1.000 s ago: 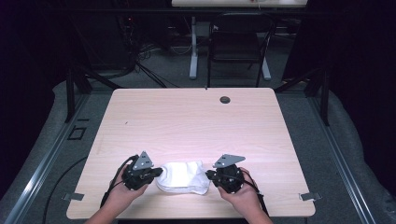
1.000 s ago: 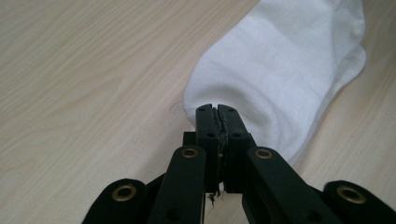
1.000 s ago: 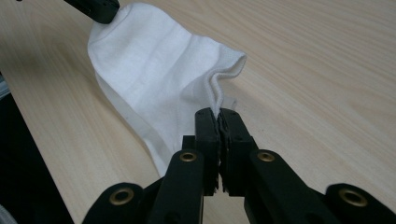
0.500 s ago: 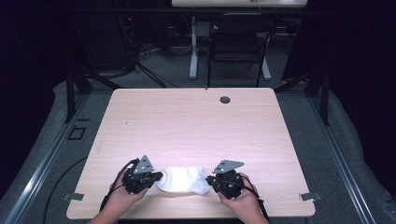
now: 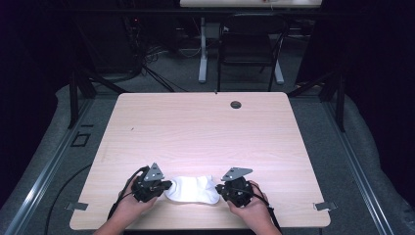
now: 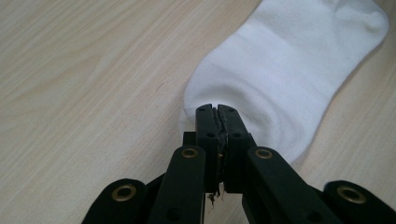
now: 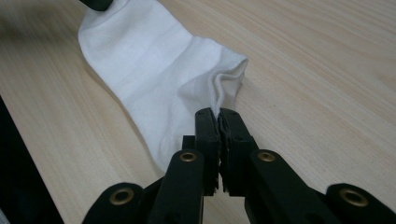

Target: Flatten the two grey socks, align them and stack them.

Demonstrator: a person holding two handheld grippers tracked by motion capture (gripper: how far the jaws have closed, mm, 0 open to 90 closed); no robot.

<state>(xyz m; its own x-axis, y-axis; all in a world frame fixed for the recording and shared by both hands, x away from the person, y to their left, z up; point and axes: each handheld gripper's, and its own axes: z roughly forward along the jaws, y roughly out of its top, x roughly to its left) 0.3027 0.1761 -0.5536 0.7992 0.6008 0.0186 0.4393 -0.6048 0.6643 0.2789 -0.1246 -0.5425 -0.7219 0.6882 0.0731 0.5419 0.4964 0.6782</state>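
Down at the near edge of the pale wood-grain table (image 5: 205,127), a white cotton ankle sock (image 5: 192,189) lies flat between the two hand-held tools, stretched sideways from one to the other. At its left end the black two-jaw left gripper (image 5: 166,185) has its jaws pressed together on the fabric; in the left gripper view the two black jaws meet with only a thin seam between them, and the rounded end of the sock (image 6: 280,70) bunches right at their tips and runs away across the table towards the upper right. At the other end the black two-jaw right gripper (image 5: 219,188) is likewise clamped; in the right gripper view its jaws close on a gathered fold at the ribbed edge of the sock (image 7: 154,70), which stretches off towards the upper left, where a dark piece of the other tool sits at its far end. Each gripper carries a grey three-cornered plate on top, and the person's left hand (image 5: 128,208) and right hand (image 5: 252,210) wrap round the bodies from below. Farther off, near the back edge of the table, a small round dark cable hole (image 5: 236,104) sits well apart from the sock. Beyond the table stands a dark metal-framed chair (image 5: 249,54) on the grey floor.
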